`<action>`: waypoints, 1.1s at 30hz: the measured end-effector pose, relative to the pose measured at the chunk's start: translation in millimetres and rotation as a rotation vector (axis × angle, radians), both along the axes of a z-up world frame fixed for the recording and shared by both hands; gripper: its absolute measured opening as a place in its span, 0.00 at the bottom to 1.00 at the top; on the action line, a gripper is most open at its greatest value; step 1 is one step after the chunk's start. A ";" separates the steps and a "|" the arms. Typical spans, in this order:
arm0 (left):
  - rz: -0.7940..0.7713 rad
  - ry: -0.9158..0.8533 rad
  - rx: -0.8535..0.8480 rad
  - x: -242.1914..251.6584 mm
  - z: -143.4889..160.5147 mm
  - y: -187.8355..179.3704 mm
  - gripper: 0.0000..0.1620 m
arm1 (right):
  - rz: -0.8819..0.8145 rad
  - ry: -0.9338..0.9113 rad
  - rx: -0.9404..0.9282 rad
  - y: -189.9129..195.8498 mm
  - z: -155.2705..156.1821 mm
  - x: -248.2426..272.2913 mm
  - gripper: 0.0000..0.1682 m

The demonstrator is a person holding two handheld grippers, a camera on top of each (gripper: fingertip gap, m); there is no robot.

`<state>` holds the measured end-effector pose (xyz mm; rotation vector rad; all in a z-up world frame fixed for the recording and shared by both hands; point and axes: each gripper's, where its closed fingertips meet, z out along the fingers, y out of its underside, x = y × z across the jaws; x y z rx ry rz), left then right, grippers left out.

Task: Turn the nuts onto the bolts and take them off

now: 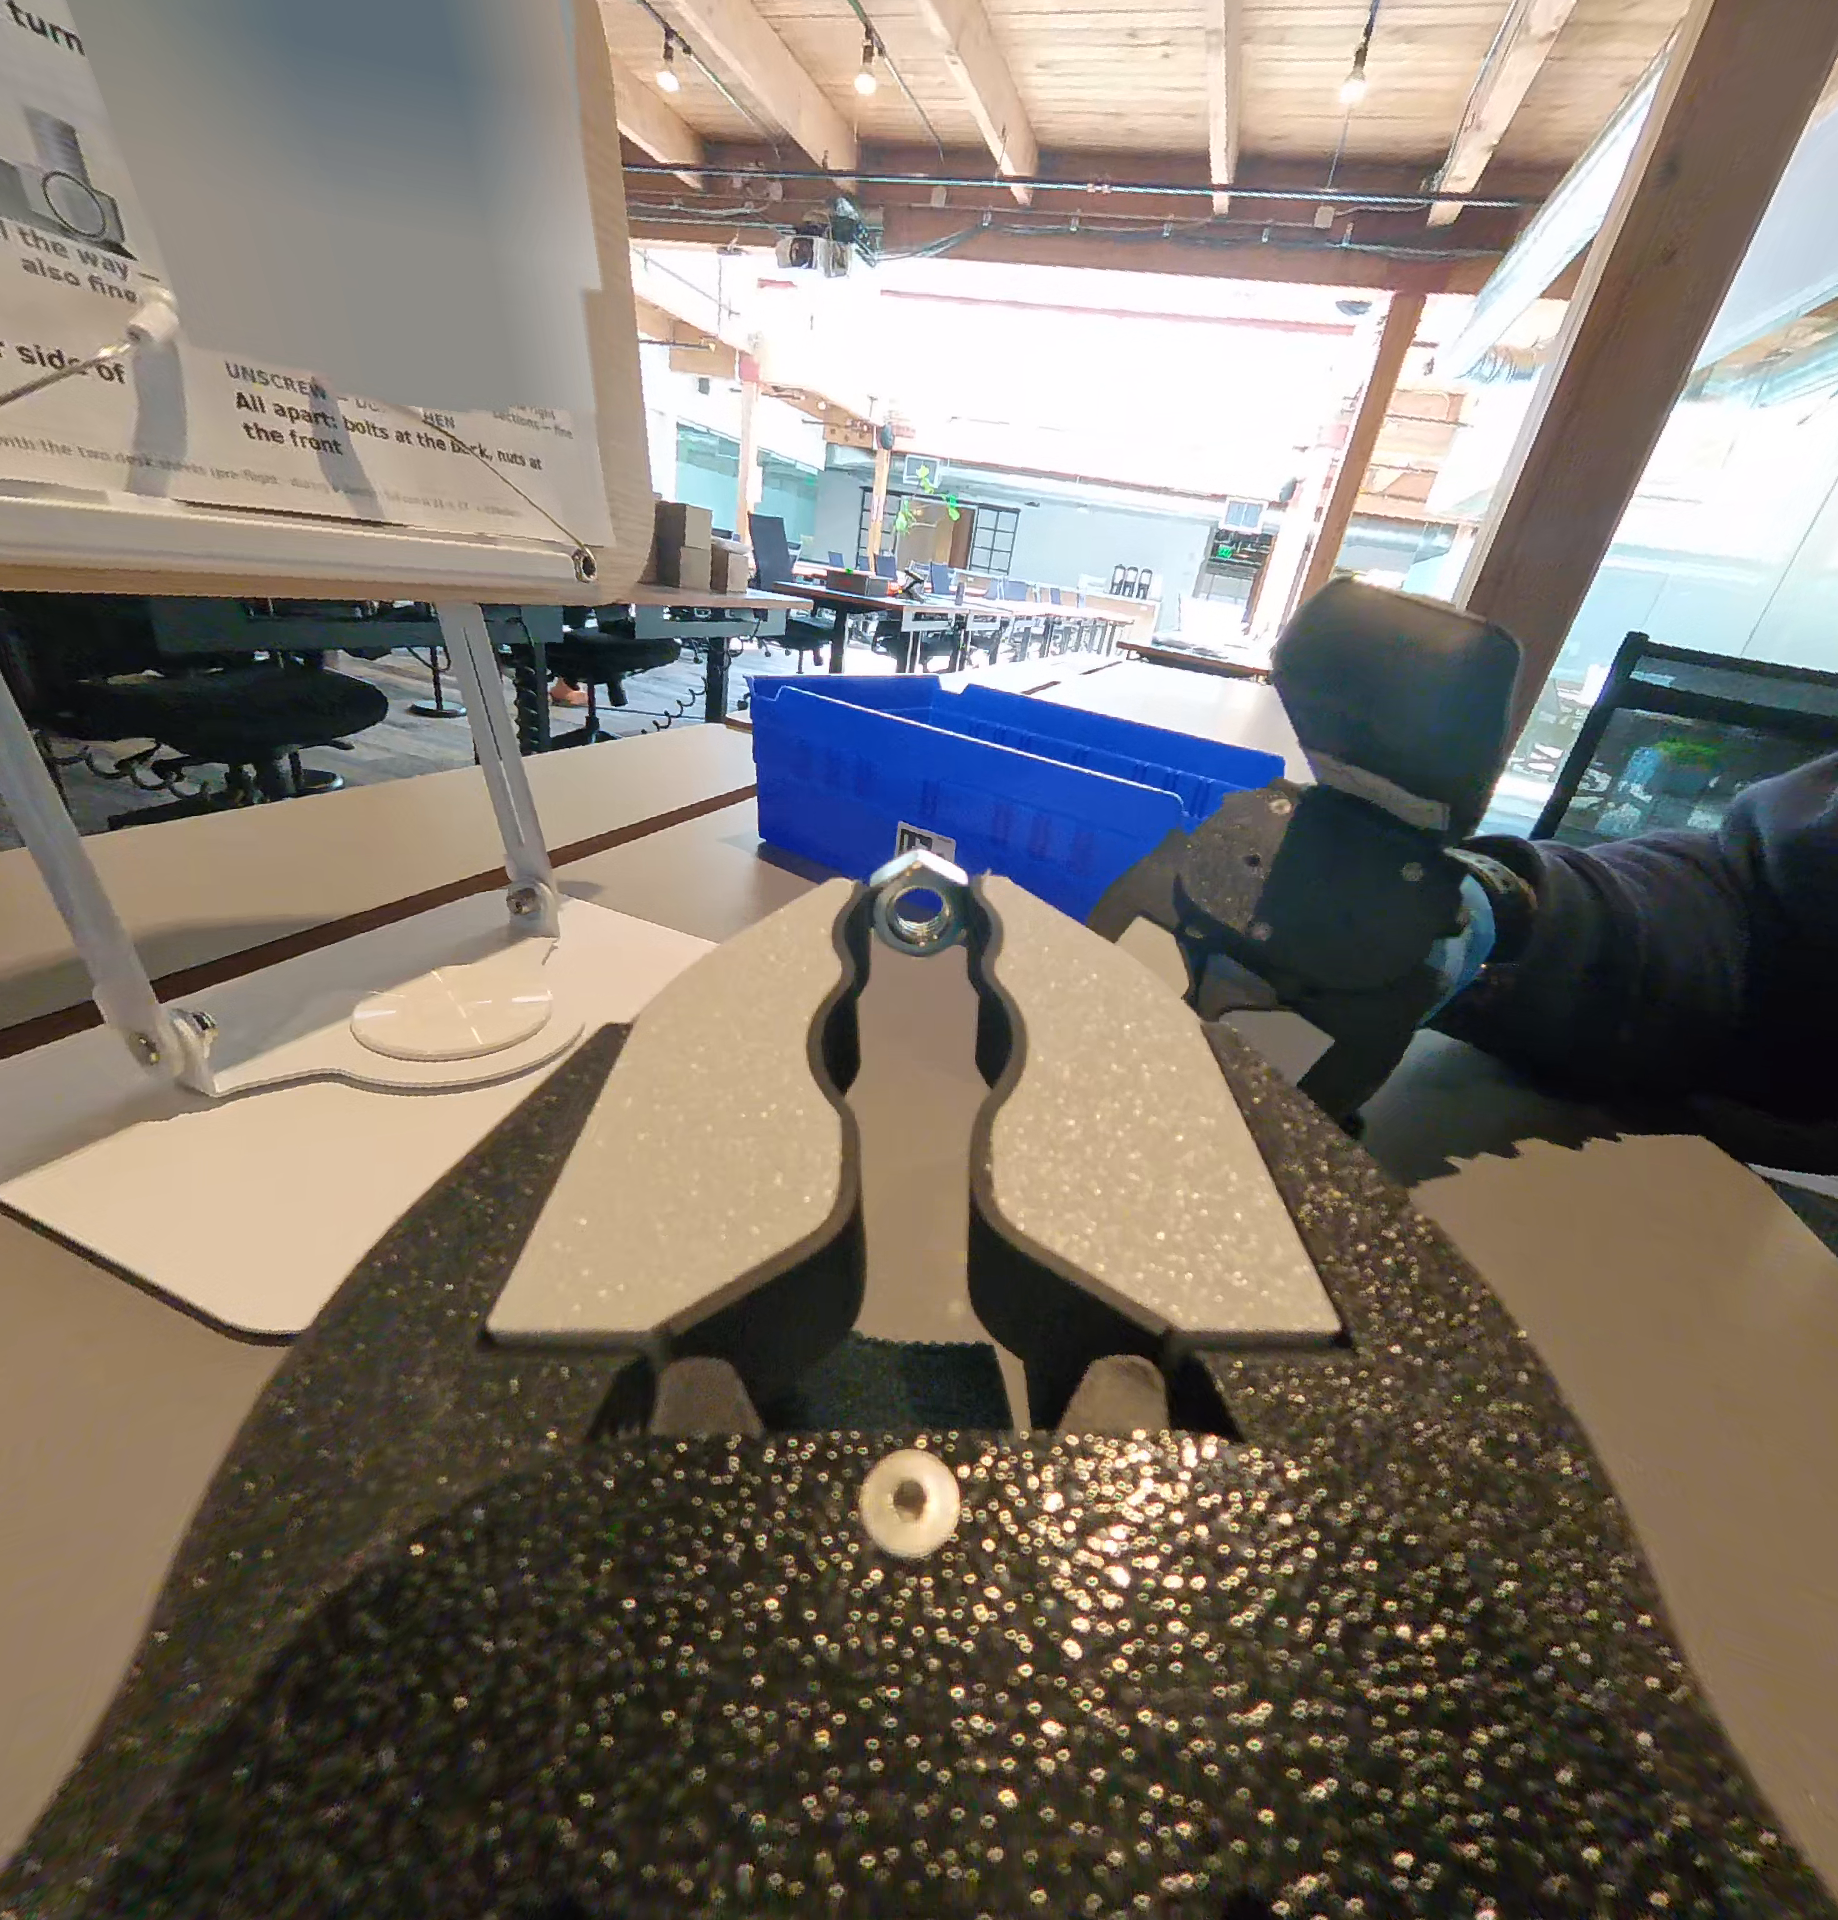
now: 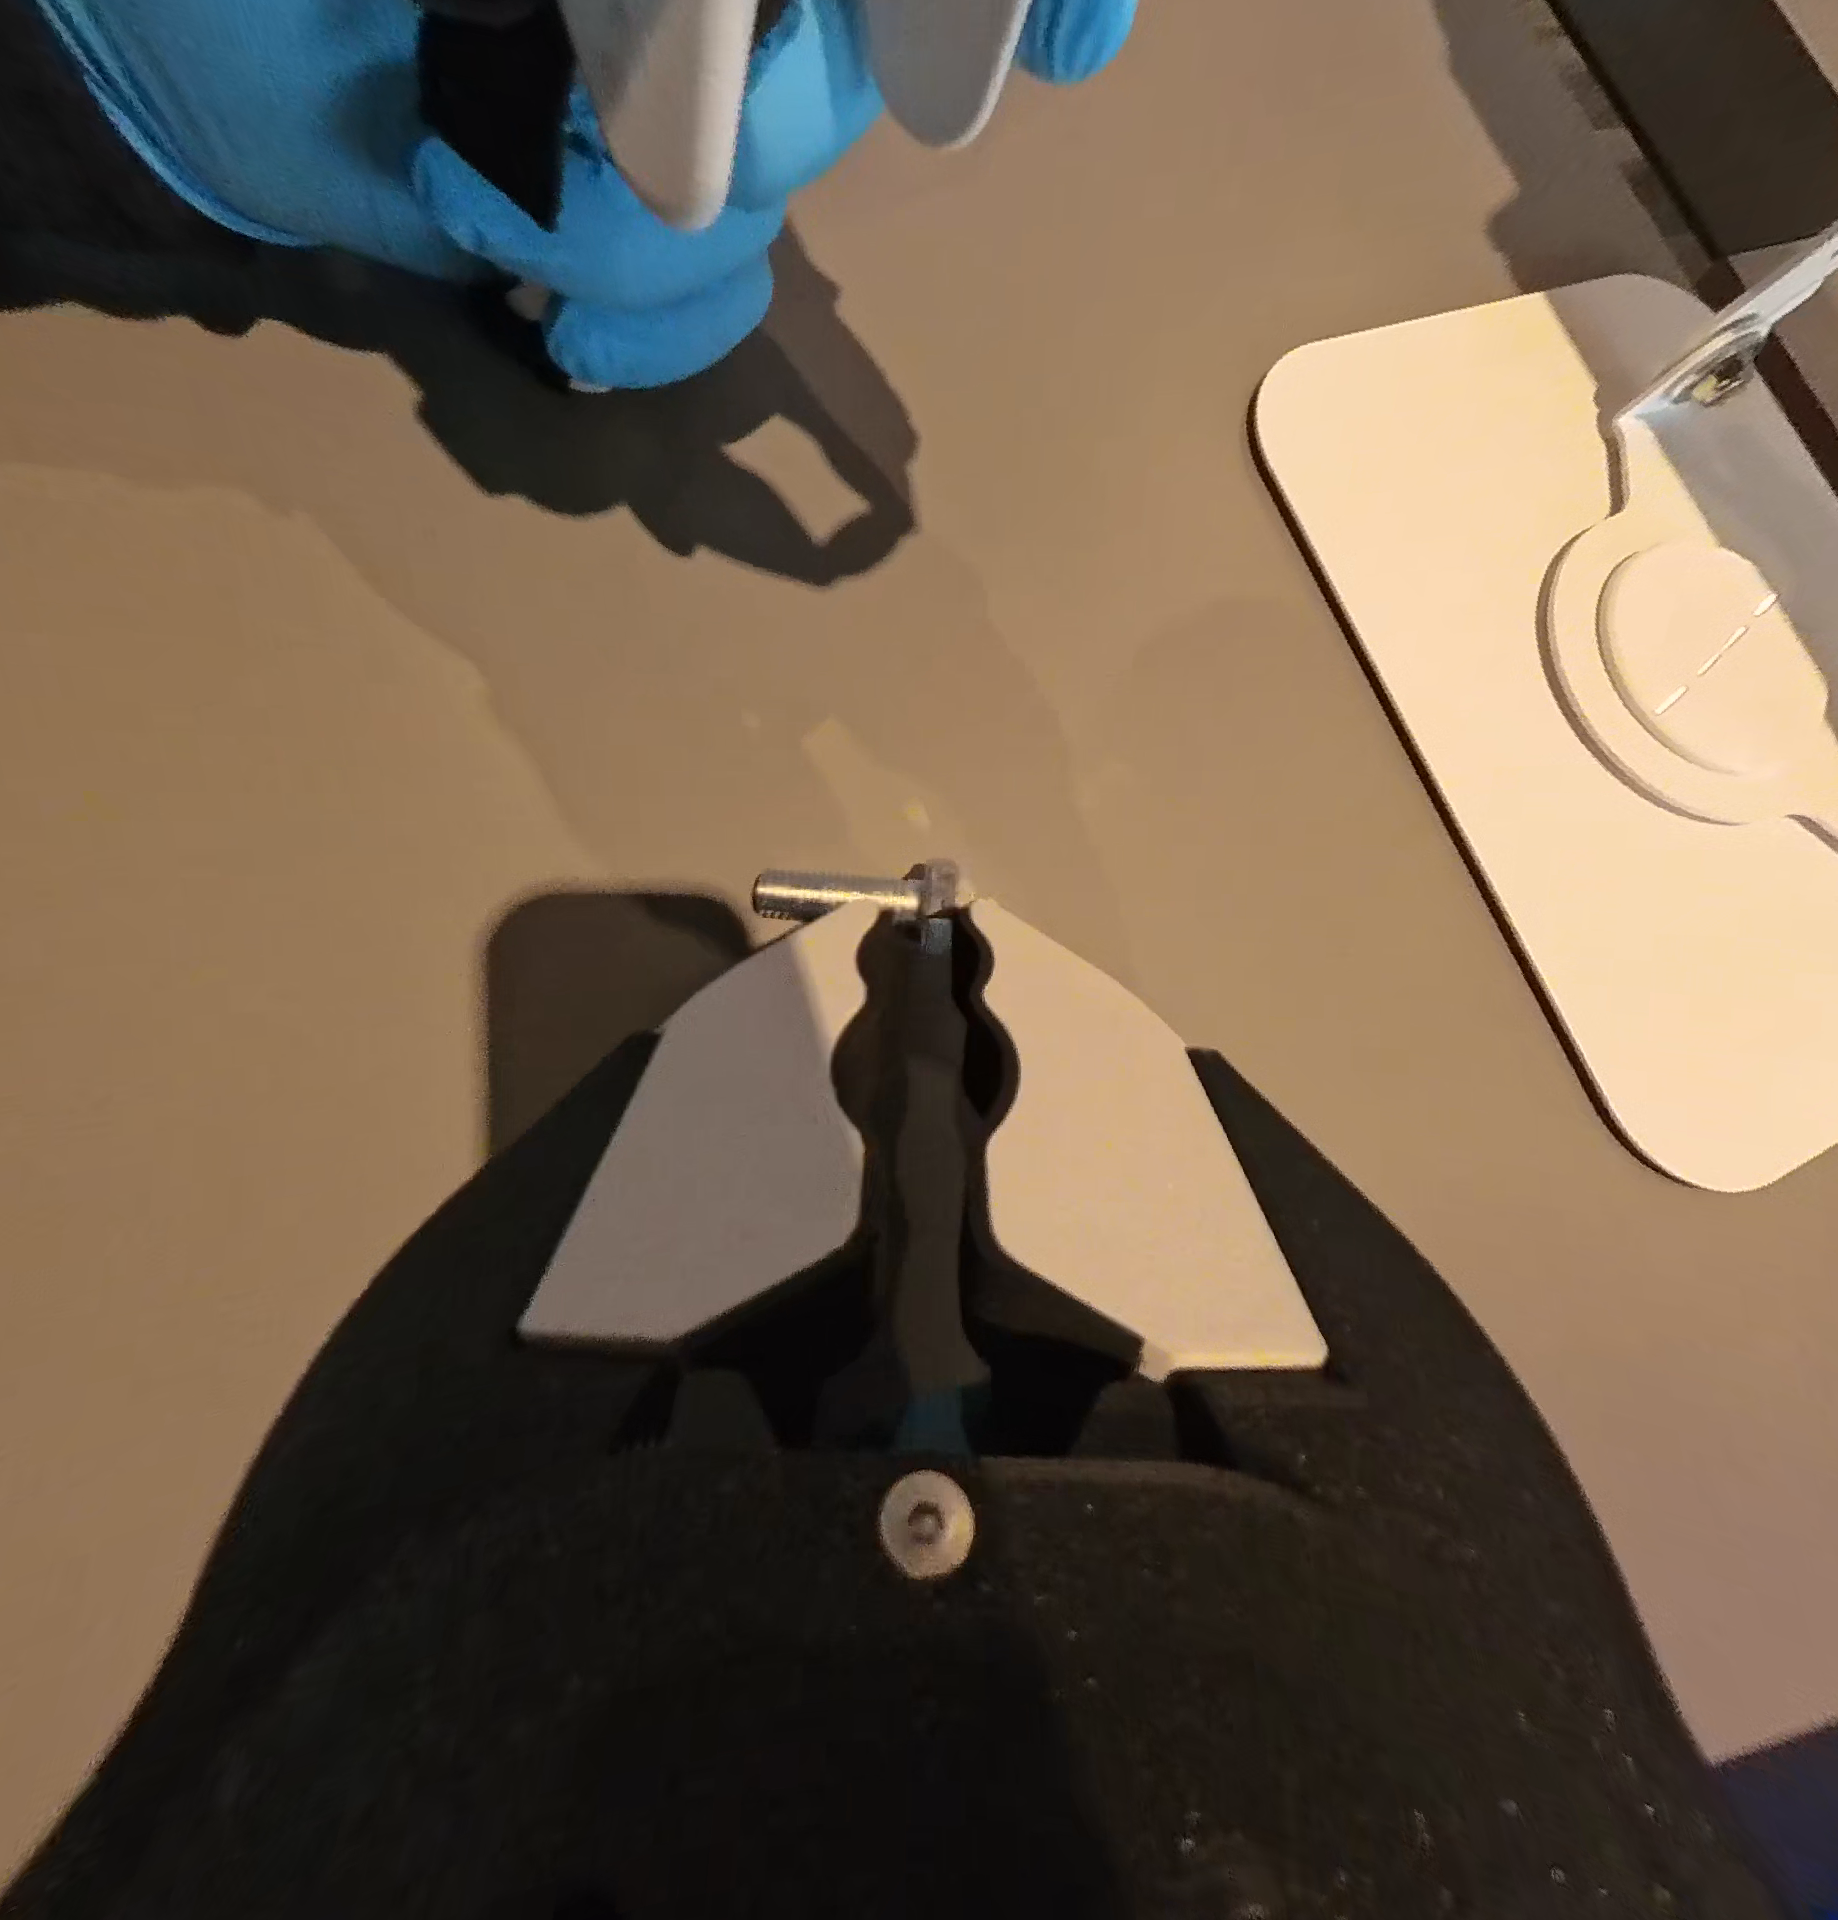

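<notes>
In the left wrist view my left gripper (image 1: 917, 902) is shut on a silver hex nut (image 1: 915, 909), held at the fingertips above the beige table with its threaded hole facing the camera. In the right wrist view my right gripper (image 2: 934, 906) is shut on the head of a silver bolt (image 2: 842, 891); the threaded shank sticks out to the left, above the table. The right gripper (image 1: 1310, 914) also shows at the right of the left wrist view, held by a dark-sleeved arm. The left gripper's grey fingers (image 2: 676, 114) and a blue-gloved hand (image 2: 541, 197) show at the top of the right wrist view.
A blue plastic bin (image 1: 977, 769) stands on the table behind the nut. A white stand base (image 1: 302, 1101) with slanted legs carries an instruction sheet (image 1: 271, 270) at the left; the base also shows in the right wrist view (image 2: 1497, 748). A wooden post (image 1: 1621, 364) rises at the right. The left gripper's tips are roughly 12 centimeters from the right gripper's.
</notes>
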<state>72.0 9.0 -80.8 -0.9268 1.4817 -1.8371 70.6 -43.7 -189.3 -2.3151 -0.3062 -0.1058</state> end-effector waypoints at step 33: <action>-0.022 0.013 0.020 2.7 -2.7 -8.4 0.10 | 0.308 -0.156 0.160 -1.9 11.1 -7.6 0.13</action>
